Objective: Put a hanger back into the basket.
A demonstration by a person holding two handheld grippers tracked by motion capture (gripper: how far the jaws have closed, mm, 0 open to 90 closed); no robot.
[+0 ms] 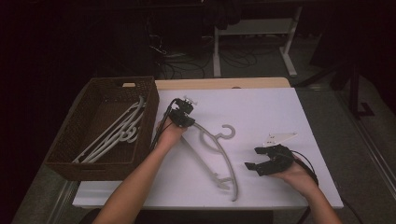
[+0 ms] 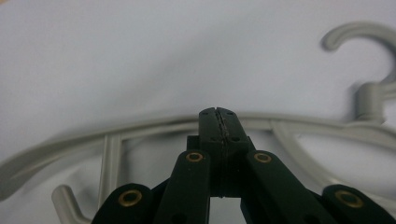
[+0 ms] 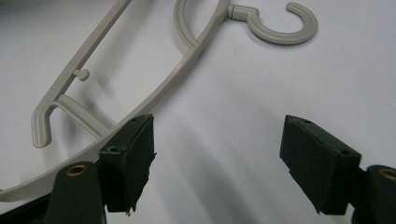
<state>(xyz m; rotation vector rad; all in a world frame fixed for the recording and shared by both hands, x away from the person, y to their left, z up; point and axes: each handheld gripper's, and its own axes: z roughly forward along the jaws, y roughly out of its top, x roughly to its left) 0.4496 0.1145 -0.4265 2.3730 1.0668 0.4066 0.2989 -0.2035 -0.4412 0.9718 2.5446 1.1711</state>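
Observation:
A grey plastic hanger lies flat on the white table, its hook pointing to the back right. My left gripper is at the hanger's upper left end. In the left gripper view its jaws are pressed together, the hanger's arm running across just beyond their tips, with nothing visibly between them. My right gripper rests on the table to the right of the hanger, open. In the right gripper view its wide-apart jaws frame bare table, with the hanger's arm beside the left jaw.
A brown wicker basket stands at the table's left side, holding several white hangers. The white table top ends at a wooden strip at the back. Desk legs and cables sit on the dark floor beyond.

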